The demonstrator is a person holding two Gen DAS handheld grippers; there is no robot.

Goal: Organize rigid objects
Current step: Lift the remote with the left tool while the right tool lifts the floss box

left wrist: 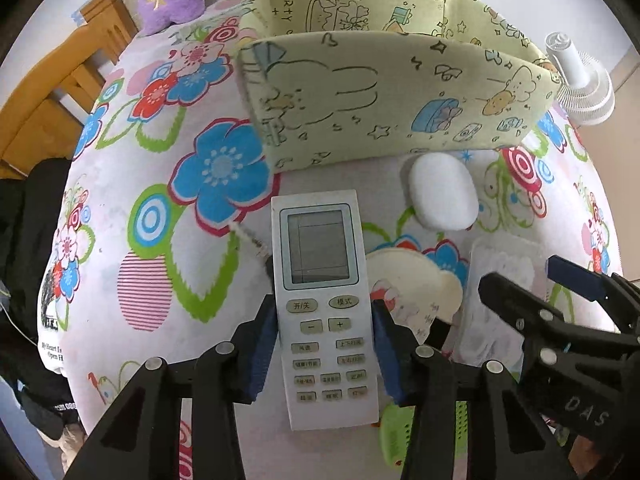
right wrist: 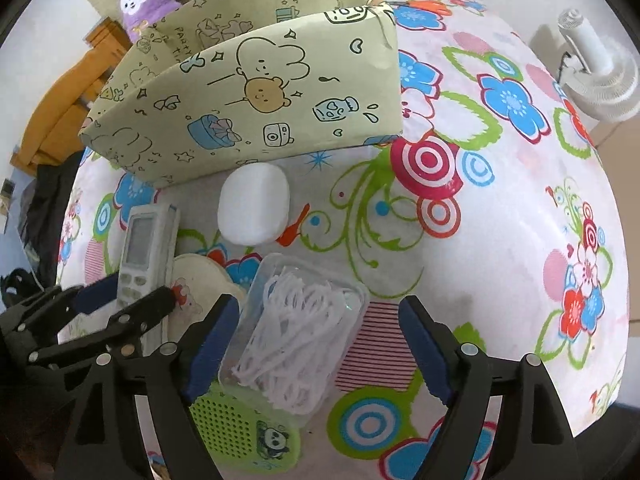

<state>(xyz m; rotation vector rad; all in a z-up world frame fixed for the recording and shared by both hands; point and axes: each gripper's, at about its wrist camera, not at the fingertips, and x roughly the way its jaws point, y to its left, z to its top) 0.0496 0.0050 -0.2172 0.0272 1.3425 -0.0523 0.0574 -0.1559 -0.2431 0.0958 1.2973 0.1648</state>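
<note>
The left gripper (left wrist: 325,354) had its jaws clenched on the white rectangular plastic remote control (left wrist: 322,304) lying near the table's front edge. The right gripper (right wrist: 316,350) hung released around the clear plastic floss-pick box (right wrist: 296,332). Next, probably, came lifting the remote toward the pale-yellow cartoon-printed cardboard box (left wrist: 392,92) farther back.

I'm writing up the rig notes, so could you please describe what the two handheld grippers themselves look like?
Both the left gripper and the right gripper are matt black plastic linkages joined by silver round pins. Each has two fingers faced with dark blue ribbed pads. In the left wrist view, the right gripper's body bears the pale letters "DAS". No cables or sleeves are visible.
</note>
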